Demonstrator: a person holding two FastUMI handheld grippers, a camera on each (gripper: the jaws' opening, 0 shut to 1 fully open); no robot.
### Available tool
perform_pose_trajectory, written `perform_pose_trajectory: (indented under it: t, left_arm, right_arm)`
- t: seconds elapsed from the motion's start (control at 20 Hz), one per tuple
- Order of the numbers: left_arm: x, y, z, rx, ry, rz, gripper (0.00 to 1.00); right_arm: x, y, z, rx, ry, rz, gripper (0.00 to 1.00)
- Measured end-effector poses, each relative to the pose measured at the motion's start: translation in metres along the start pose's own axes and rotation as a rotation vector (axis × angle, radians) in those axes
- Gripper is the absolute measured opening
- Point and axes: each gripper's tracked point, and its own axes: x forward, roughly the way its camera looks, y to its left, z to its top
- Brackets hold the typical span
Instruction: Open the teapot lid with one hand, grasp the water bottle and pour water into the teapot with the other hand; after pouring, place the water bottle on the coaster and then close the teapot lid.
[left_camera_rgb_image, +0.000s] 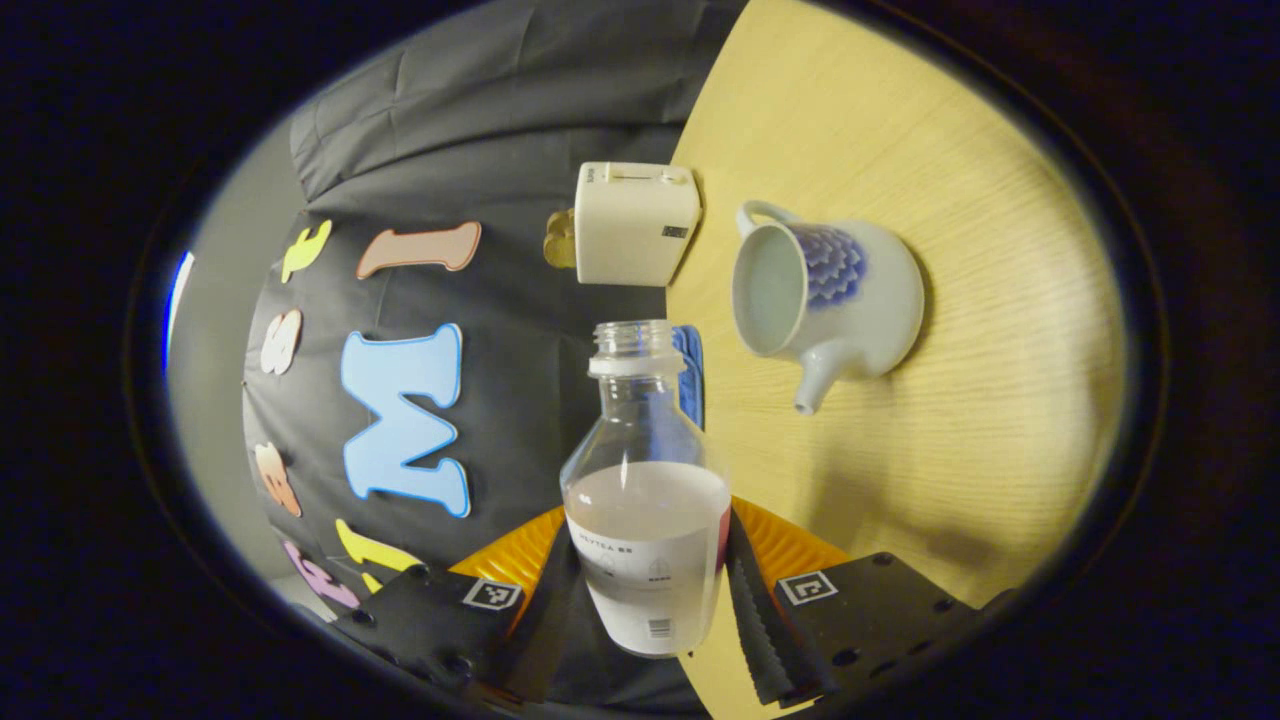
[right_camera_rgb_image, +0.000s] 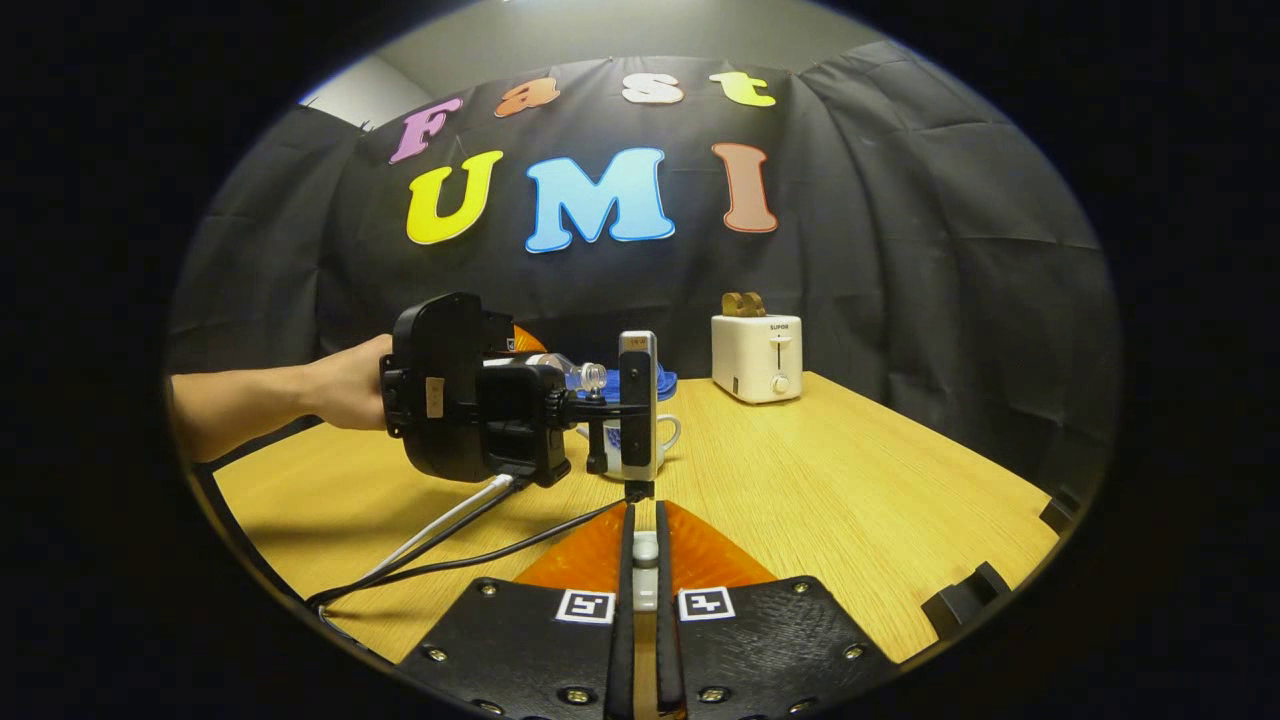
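A clear, uncapped water bottle (left_camera_rgb_image: 645, 440), partly filled, sits between the fingers of my left gripper (left_camera_rgb_image: 648, 560), which is shut on its labelled body. In the right gripper view the bottle (right_camera_rgb_image: 575, 372) lies on its side above the table, mouth toward the teapot (right_camera_rgb_image: 668, 432). The white teapot with blue pattern (left_camera_rgb_image: 850, 300) stands on the table, its top uncovered. A blue coaster (left_camera_rgb_image: 690, 370) lies behind the bottle neck. My right gripper (right_camera_rgb_image: 645, 530) is shut on a small white piece, the teapot lid (right_camera_rgb_image: 646, 550), low over the near table.
A white toaster (right_camera_rgb_image: 757, 357) holding toast stands at the back of the wooden table (right_camera_rgb_image: 850, 480). A person's hand (right_camera_rgb_image: 345, 385) holds the left gripper (right_camera_rgb_image: 625, 410), and its cables (right_camera_rgb_image: 450, 540) trail across the near left of the table.
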Motion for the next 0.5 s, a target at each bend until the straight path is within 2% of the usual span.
perform_pose_trajectory:
  t: [0.5]
  left_arm:
    - [0.0044,0.0089,-0.002,0.203,0.022,0.025,0.85]
  right_arm:
    - [0.0016,0.0004,-0.0043,-0.003,0.017,0.008,0.09]
